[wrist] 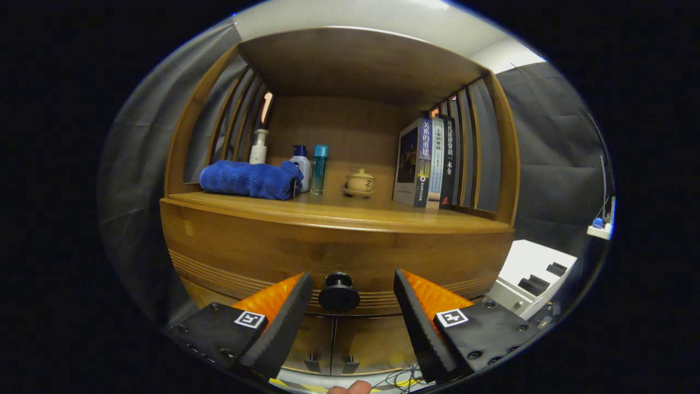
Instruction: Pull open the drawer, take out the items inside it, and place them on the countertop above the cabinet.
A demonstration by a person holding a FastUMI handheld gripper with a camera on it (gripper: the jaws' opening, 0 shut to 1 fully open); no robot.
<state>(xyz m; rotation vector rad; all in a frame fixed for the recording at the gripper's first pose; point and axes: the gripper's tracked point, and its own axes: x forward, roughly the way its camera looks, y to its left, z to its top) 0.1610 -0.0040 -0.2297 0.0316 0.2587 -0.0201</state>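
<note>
The scene is dimly lit, warm in tone, with the light falling from above and in front: the white ceiling is the brightest patch, while the underside of the cabinet's top board lies in shade. The tabletop catches a soft sheen along its front edge, without hard glare. Shadow gathers in the back corners behind the slats. Fisheye distortion bows the straight wooden edges outward, most strongly near the rim. The centre is fairly sharp; the open fingers, either side of the drawer knob, look slightly soft.
</note>
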